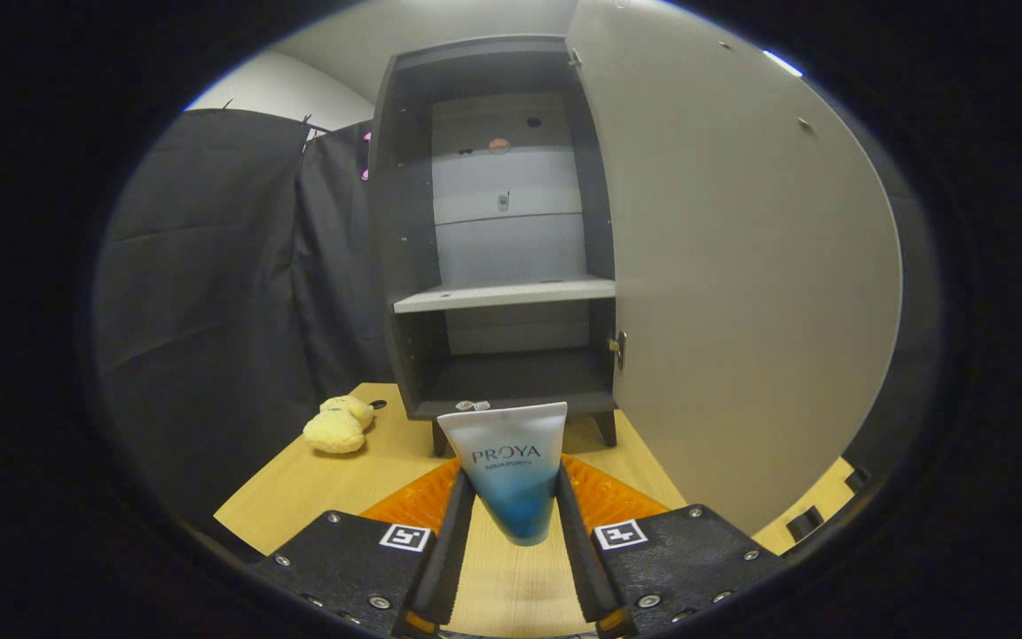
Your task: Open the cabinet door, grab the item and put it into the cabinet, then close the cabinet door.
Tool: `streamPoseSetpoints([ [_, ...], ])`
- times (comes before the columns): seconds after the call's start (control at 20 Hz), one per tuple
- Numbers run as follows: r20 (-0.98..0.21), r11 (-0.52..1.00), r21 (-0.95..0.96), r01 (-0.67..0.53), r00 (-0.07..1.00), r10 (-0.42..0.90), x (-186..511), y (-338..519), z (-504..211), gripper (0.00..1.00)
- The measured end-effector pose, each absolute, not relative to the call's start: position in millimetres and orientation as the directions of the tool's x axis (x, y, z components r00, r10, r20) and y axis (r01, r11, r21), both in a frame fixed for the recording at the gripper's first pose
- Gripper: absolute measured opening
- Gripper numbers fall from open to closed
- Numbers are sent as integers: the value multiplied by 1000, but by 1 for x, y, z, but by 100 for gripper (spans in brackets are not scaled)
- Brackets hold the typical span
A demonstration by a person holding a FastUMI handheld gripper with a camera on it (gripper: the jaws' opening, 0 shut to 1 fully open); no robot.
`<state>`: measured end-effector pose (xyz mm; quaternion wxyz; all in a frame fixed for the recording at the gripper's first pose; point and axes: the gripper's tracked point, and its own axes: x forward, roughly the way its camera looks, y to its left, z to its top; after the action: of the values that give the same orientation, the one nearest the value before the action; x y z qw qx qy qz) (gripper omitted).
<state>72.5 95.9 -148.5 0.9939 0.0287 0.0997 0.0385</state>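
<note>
Cabinet door [742,266], pale grey and flat, stands swung open across the right of the frame. Left of it, at centre, the dark grey wooden cabinet [404,222] sits on the light wooden counter [316,479]. At lower centre the hand-held gripper [515,506] is clamped on a white-and-blue plastic tube [511,461], crimped end up. A yellow plush toy [338,424] lies at lower left.

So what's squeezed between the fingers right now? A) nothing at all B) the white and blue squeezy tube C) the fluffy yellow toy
B: the white and blue plastic tube sits gripped between both fingers of the gripper, while the fluffy yellow toy lies apart on the wooden table.
</note>
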Motion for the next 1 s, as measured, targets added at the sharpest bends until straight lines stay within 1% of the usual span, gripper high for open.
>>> streamPoseSetpoints([
  [0.1,-172,994,60,-86,980,95,93,103,-119,52],
  [0.3,-106,992,-8,-129,986,127,147,117,-61,52],
  [0.5,-39,992,-30,-122,992,120,195,122,-6,52],
  [0.6,-46,991,-10,-132,990,131,221,128,7,52],
  [0.75,-47,993,19,-115,992,116,263,128,21,52],
  [1.0,-28,996,-22,-82,996,81,339,124,36,52],
])
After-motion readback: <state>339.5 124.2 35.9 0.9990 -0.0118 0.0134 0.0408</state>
